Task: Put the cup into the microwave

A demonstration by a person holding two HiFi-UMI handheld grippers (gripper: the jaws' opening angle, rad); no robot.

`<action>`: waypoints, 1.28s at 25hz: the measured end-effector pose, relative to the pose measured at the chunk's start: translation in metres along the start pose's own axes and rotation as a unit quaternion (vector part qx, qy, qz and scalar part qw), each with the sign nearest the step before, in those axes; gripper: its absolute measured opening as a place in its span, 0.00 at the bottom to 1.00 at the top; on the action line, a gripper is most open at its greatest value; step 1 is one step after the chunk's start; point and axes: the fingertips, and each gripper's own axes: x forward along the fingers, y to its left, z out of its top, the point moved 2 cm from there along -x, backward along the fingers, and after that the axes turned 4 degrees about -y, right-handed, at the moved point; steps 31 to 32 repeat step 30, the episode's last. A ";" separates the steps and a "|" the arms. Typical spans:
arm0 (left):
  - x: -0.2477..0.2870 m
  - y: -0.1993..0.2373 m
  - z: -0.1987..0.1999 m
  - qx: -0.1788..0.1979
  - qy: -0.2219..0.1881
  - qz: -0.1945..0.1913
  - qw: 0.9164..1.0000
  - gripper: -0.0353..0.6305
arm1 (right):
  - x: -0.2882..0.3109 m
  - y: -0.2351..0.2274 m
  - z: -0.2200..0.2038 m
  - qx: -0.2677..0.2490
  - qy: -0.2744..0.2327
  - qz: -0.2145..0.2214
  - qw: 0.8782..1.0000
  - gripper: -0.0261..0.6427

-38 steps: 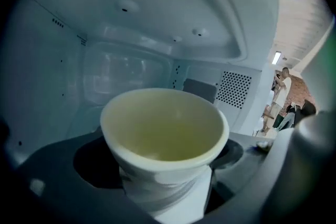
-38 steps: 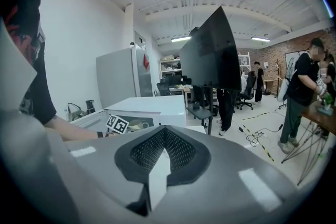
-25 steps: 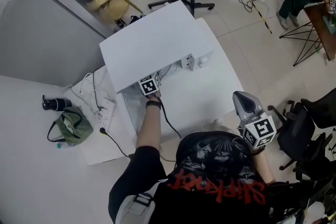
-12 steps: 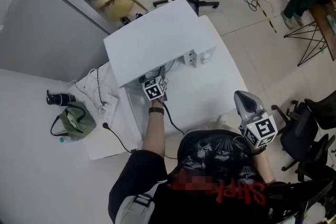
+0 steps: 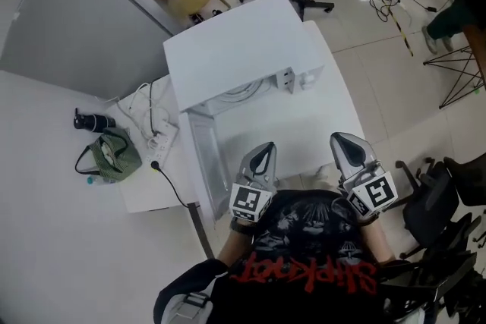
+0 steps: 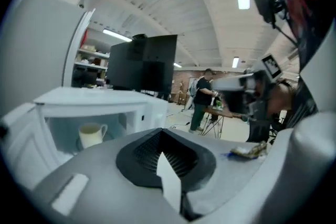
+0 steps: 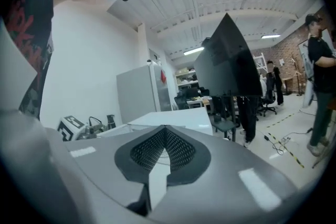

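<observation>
A cream cup [image 6: 92,135] stands inside the open cavity of the white microwave [image 6: 100,99], seen only in the left gripper view. In the head view the microwave [image 5: 228,49] hides the cup under its top, and its door [image 5: 206,163] swings open toward me. My left gripper [image 5: 265,149] hangs back from the opening, close to my chest, jaws closing shut with nothing between them [image 6: 164,157]. Beside it, my right gripper [image 5: 339,140] is shut and empty [image 7: 163,150], to the right of the microwave.
The microwave sits on a white table [image 5: 311,117]. A power strip with cables [image 5: 156,136], a green bag [image 5: 106,159] and a black object [image 5: 91,120] lie to the left. A dark office chair [image 5: 433,201] stands at the right. People stand far off [image 6: 202,97].
My left gripper has drawn back from the microwave's opening toward my body and now sits beside the right gripper. The right gripper has barely shifted.
</observation>
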 end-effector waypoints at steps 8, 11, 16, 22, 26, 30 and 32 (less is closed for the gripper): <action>-0.015 -0.035 0.044 0.033 -0.025 0.005 0.999 0.06 | 0.024 0.032 0.016 -0.042 -0.009 0.079 0.996 0.04; -0.018 -0.025 0.046 0.039 -0.018 0.031 0.999 0.06 | 0.025 0.038 0.014 -0.056 -0.008 0.112 0.992 0.04; -0.022 -0.025 0.027 0.041 -0.009 0.011 0.999 0.06 | 0.027 0.038 0.006 -0.065 0.008 0.132 0.989 0.04; -0.017 -0.044 0.037 -0.003 -0.032 -0.072 0.997 0.06 | 0.024 0.030 0.010 -0.045 0.022 0.124 0.991 0.04; -0.025 -0.056 0.050 -0.036 -0.022 -0.109 0.993 0.06 | 0.020 0.023 0.010 -0.049 0.024 0.123 0.991 0.04; -0.021 -0.065 0.057 -0.027 -0.020 -0.125 0.992 0.06 | 0.018 0.006 0.003 -0.056 0.028 0.116 0.991 0.04; -0.021 -0.065 0.057 -0.027 -0.020 -0.125 0.992 0.06 | 0.018 0.006 0.003 -0.056 0.028 0.116 0.991 0.04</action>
